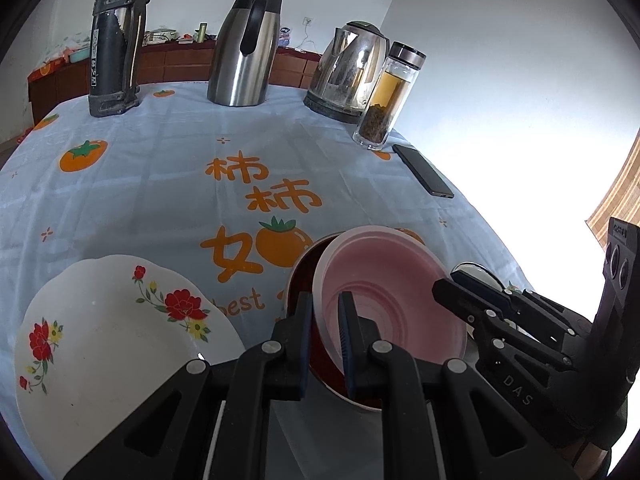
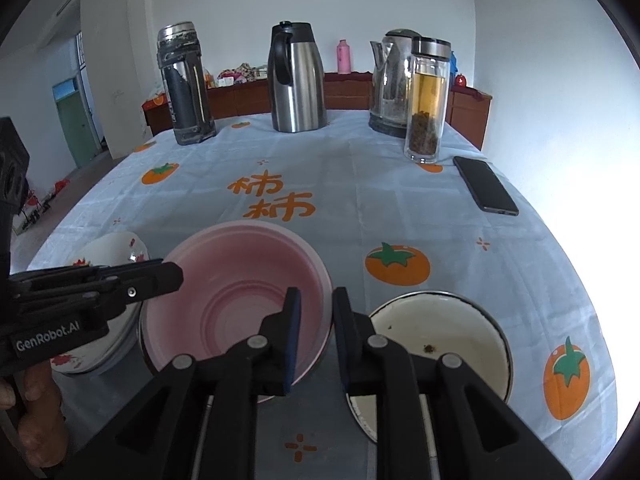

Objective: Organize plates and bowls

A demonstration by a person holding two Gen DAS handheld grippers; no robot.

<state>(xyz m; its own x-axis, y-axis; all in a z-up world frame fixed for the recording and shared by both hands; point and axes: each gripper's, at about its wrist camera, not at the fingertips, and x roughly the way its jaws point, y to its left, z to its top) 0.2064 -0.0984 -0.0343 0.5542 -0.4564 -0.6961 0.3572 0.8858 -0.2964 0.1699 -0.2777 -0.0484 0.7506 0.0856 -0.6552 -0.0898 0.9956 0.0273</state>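
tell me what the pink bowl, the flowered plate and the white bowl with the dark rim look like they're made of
Pink bowl: probably plastic or silicone, matte, slightly translucent, with stepped rings in its wall. Flowered plate: likely glazed ceramic or porcelain, glossy white with printed red flowers. White bowl: looks like enamelled metal, given its thin dark rim and smooth cream inside, though that is uncertain.

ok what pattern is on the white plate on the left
Red flowers with small yellow ones and green leaves around the rim of the white plate, clearest in the left wrist view.

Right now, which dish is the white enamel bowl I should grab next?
On the persimmon tablecloth, look at the near edge, right of the pink bowl. The enamel bowl has a dark rim and brown specks inside, unlike the flowered plates on the left.
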